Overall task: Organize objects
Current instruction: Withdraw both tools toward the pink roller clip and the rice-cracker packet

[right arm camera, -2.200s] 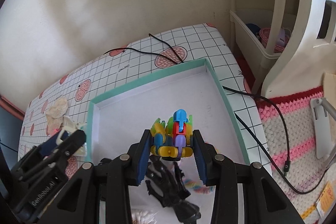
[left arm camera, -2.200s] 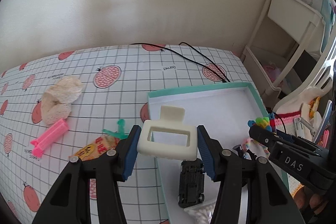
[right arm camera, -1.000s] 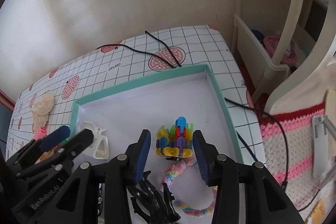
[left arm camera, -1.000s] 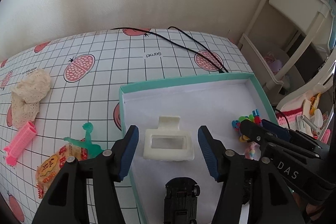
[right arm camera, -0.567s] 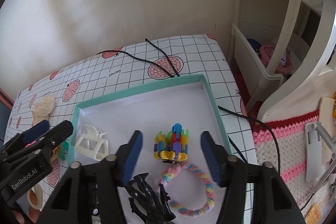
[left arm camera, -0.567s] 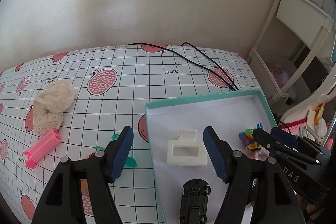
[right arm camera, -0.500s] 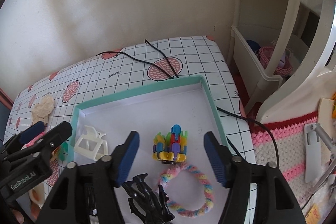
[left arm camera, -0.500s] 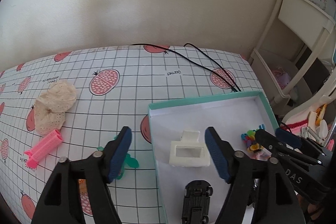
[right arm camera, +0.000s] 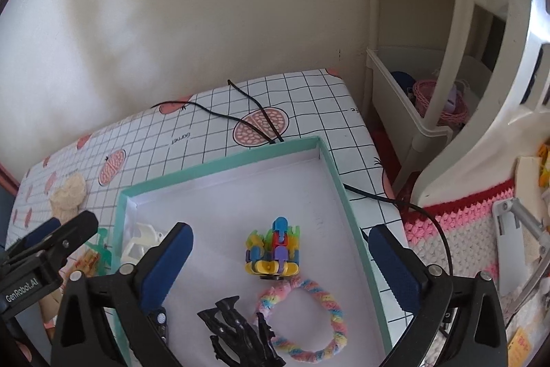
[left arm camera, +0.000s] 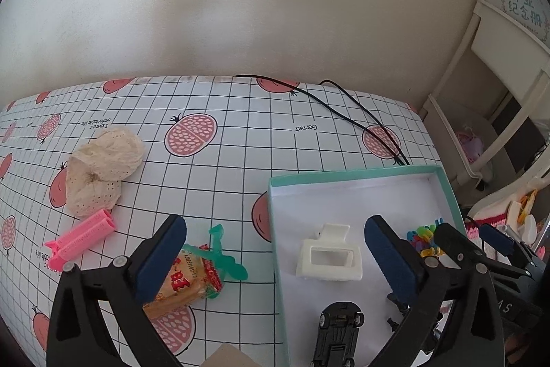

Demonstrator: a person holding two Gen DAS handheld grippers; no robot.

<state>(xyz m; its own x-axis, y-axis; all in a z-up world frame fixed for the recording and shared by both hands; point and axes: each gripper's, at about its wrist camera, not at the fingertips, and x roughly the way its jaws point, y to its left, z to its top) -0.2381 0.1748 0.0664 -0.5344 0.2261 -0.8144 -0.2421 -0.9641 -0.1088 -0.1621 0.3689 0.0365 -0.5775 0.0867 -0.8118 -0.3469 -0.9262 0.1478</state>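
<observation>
Blue-padded and spread wide, the jaws of the left gripper are opening, with nothing pressed between them; the white hair claw is seen lying apart from both pads on the floor of the teal-rimmed box, whose left wall passes between the pads. Below the claw, close to the gripper, a black toy car is lodged in the same box. Under the left pad a snack packet and a green figure are found on the gridded tablecloth, with a pink roller and a cream lace cloth farther left.

The right gripper is likewise opening, its pads well clear of the colourful block toy set between them in the box. Nearer the gripper a pastel braided ring and a black clip are laid; whether ring and block toy touch cannot be told.
</observation>
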